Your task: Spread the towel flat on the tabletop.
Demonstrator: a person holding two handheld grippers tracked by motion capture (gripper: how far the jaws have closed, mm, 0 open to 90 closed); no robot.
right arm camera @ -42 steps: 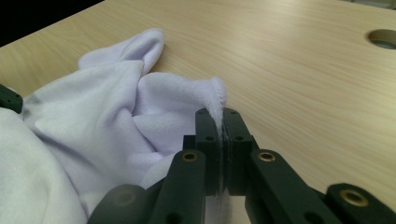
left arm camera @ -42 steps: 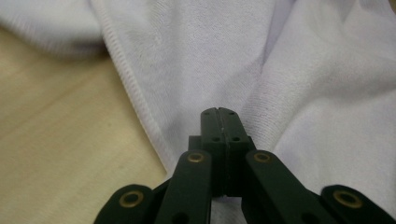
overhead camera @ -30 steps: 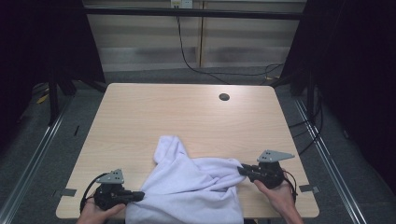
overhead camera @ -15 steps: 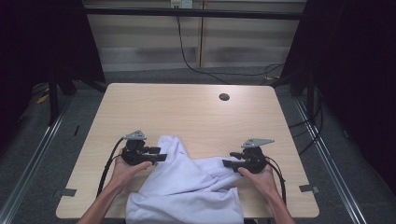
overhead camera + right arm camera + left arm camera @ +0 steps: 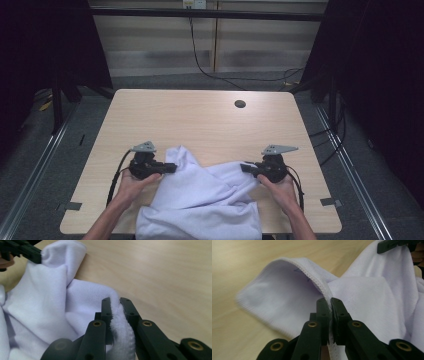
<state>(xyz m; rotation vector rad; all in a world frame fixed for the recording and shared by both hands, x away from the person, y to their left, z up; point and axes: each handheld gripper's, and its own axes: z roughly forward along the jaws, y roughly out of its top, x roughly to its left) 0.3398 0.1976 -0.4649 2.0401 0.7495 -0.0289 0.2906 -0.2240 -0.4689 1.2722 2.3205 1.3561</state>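
High view: a white towel lies crumpled on the lower middle of the wooden table, its lower edge hanging over the near rim at the bottom of the frame. The left gripper sits at the towel's upper left corner, left of centre in the frame, and the right gripper at its right edge, right of centre; a hand holds each from below. A small dark hole shows in the tabletop toward the upper right, well apart from the cloth. Left gripper view: the jaws have just been closing and now pinch the towel's stitched hem between them at the frame's centre, the cloth spreading to the left and right behind. Right gripper view: the jaws have likewise just been closing and clamp a thick fold of the towel, which bulges up between them at lower centre, with bare table filling the right.
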